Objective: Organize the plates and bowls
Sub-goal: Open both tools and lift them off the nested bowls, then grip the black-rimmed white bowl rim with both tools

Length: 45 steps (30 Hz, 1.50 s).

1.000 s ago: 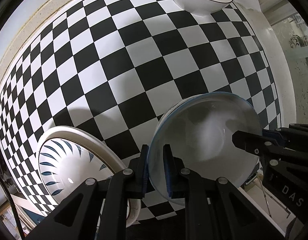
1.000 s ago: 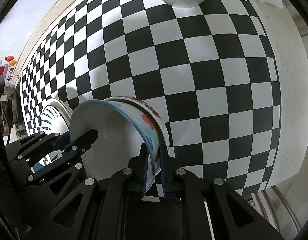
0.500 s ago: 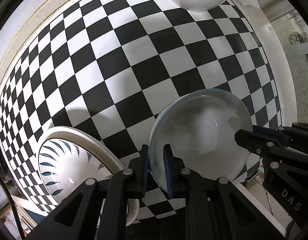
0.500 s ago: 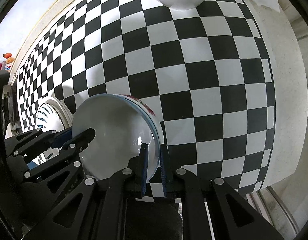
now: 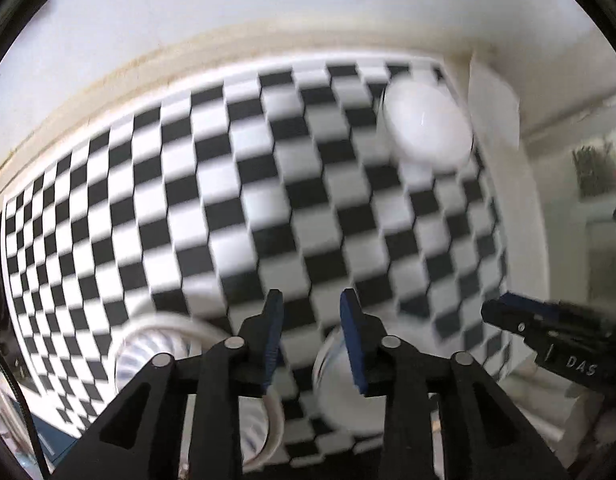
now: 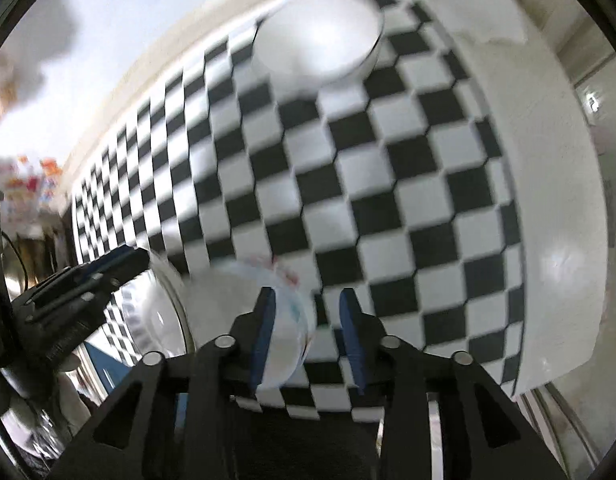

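Spread jaws are seen on both tools: nothing is pinched by the left gripper (image 5: 311, 306) or by the right gripper (image 6: 307, 304), whose blue pads stand well apart. Both views are blurred. A pale glass-like bowl with a coloured pattern on its rim (image 6: 282, 320) is seen low on the black-and-white chequered tablecloth (image 6: 388, 184), just under the right gripper and touched by neither finger, as far as can be told. Just beside it, to the left, a white plate with blue radiating strokes (image 5: 156, 344) is found near the table's near edge. A plain white bowl with a thin dark rim (image 6: 316, 36) is left at the far end, well apart from the other two. The patterned bowl is judged to be set down; the far bowl appears not yet gathered, so the sorting is judged to be partly done.
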{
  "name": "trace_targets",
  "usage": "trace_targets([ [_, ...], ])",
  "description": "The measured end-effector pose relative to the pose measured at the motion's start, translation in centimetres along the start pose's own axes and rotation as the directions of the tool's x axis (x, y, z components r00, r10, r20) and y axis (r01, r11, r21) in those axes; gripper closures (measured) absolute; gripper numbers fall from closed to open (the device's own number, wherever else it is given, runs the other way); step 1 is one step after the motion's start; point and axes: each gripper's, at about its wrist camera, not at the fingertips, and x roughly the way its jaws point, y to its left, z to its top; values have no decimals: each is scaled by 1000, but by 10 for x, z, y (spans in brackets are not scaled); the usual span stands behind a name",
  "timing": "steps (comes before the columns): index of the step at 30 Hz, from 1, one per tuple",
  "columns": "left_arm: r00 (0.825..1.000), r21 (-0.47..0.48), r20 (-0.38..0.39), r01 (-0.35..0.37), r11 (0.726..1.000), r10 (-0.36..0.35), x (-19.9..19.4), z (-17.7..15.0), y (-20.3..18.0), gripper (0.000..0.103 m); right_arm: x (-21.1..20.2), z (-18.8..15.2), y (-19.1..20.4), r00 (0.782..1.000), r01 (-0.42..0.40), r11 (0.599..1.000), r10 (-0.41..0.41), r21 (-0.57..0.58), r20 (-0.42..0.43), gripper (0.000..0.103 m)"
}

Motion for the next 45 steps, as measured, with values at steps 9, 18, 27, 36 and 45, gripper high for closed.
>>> trace_targets([
  [9, 1000, 54, -5, -3, 999, 4, 32, 96, -47, 75, -31, 97, -41, 990, -69, 992, 55, 108, 128, 65],
  [18, 993, 48, -118, 15, 999, -9, 80, 139, -58, 75, -1, 159, -47, 995, -71, 987, 59, 145, 83, 65],
  [27, 981, 51, -192, 34, 998, -24, 116, 163, -65, 75, 30, 191, -55, 1000, -25, 986, 24, 168, 8, 65],
  [36, 980, 70, -201, 13, 997, 2, 141, 166, -66, 79, 56, 208, -56, 999, 30, 987, -27, 159, -19, 65],
  [45, 983, 119, -183, -2, 993, 23, 148, 159, -91, 88, 64, 210, -54, 1000, 18, 990, -16, 137, -19, 79],
])
